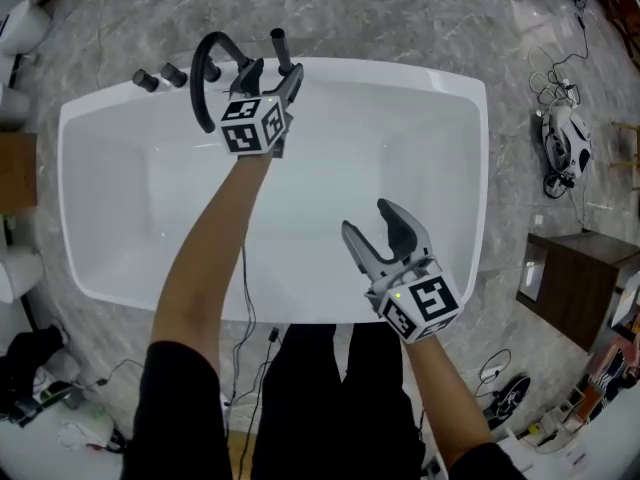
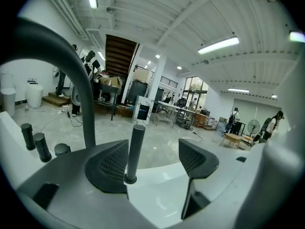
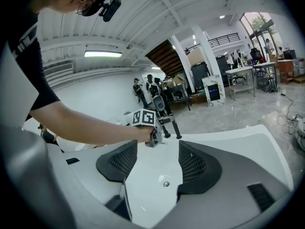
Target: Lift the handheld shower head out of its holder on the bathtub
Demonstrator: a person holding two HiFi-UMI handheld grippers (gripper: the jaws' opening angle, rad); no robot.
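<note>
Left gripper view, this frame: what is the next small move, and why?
Probably shut the left gripper on the handheld shower head. It stands upright between the open jaws, nearer the left one, and sits in its holder on the bathtub rim.

1. The bathtub (image 1: pixel 440 78) is showing plain glossy white.
2. The handheld shower head (image 1: pixel 281 50) and arched spout (image 1: pixel 201 88) are looking black.
3. The floor (image 1: pixel 400 13) is showing grey marbled veining.
4. The left tongs (image 1: pixel 272 72) and right tongs (image 1: pixel 366 218) are showing grey.
5. The left cube (image 1: pixel 250 125) and right cube (image 1: pixel 425 306) are displaying black-and-white square markers.
</note>
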